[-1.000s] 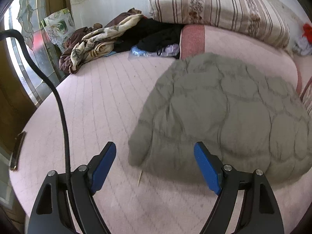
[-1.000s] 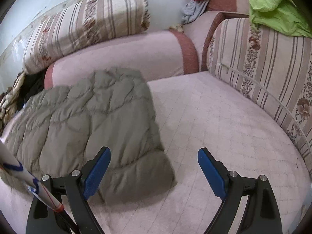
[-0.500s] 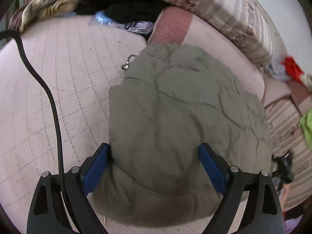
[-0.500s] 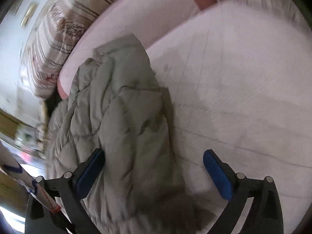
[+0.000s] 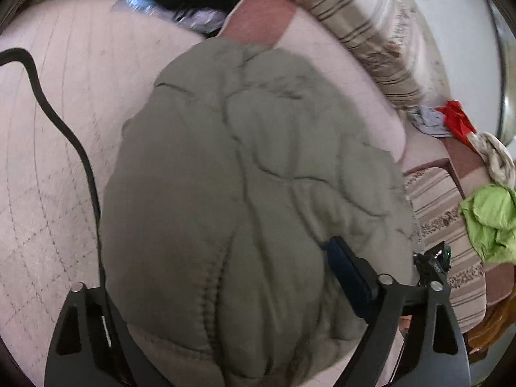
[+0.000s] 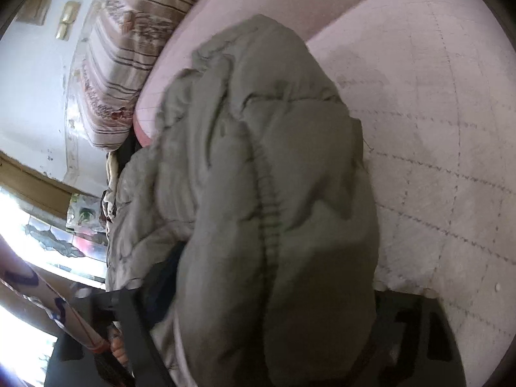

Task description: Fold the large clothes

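Observation:
A folded olive-grey quilted jacket [image 5: 245, 174] lies on the pink quilted sofa seat [image 5: 48, 135]. My left gripper [image 5: 225, 290] straddles its near left edge, and the fabric bulges between the wide-spread fingers; the left fingertip is hidden under the cloth, and the blue pad [image 5: 345, 267] of the right finger shows. In the right wrist view the jacket [image 6: 258, 193] fills the space between the fingers of my right gripper [image 6: 267, 306], whose pads are hidden by the cloth. The fingers stand wide on both grippers, with the bulk of the jacket between them.
A striped cushion [image 5: 364, 22] and a pink bolster [image 5: 338, 74] sit behind the jacket. Dark clothes and a plastic bag [image 5: 180, 6] lie at the back left. Red, grey and green garments [image 5: 487, 216] lie on the striped armrest at the right. A black cable [image 5: 64, 122] crosses the seat.
Both grippers have moved forward and down onto the jacket's two sides. The fabric now bulges between the fingers and hides most of the pads.

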Available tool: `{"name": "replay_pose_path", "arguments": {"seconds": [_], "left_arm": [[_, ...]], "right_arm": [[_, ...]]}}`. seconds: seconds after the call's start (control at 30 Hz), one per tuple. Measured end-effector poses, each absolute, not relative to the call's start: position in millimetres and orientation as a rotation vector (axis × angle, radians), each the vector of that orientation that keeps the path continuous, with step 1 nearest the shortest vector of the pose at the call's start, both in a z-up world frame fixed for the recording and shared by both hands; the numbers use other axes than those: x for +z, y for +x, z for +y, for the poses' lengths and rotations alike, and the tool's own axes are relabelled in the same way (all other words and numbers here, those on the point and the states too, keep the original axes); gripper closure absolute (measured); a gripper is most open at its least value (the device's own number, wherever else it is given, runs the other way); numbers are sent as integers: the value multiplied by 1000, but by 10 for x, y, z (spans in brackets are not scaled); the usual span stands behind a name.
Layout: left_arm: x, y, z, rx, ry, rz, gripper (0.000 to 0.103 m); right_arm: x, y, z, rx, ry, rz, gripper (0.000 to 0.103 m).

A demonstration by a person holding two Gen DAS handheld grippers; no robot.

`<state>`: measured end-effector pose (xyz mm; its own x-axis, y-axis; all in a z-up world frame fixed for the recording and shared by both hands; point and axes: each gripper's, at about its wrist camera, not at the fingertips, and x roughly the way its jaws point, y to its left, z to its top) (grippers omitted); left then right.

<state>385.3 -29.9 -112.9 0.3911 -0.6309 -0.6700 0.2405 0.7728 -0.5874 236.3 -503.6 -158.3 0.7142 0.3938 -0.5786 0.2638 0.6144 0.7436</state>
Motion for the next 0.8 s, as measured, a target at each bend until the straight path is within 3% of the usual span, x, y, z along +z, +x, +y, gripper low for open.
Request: {"name": "replay_pose_path", "arguments": {"seconds": [0.03,0.13,0.33,0.37,0.43,0.5,0.77,0.8], "left_arm": [[-1059,3811,-308,-589,-438,1011,17],[-879,3700,-306,-653,-472,957,18],[-955,3633,-502,-569,-352,974,19],[-1072,3687,-509,-507,-321,1009,19],[-1301,3743,-423,-443,-329,1076,19],[-1318,3767,-286,-447,-416,1094,22],[-669,3464,186,-338,-445,878,25],[-598,3419,169,-306,-412,843,25]], "right_arm": [[-1523,2345,-5032,99,937,791,38],[-1242,2227,-5073,159,939,718,50],[-1025,2054,-5077,164,837,699,50],[-1154,2069,-5102,126,837,737,49],[-1379,2119,-5148,48,858,802,28],[-1529,2127,-5211,-8,916,835,23],[-694,1650,-5318,-468,701,577,22],[-600,1633,-5227,-479,653,554,28]]}}
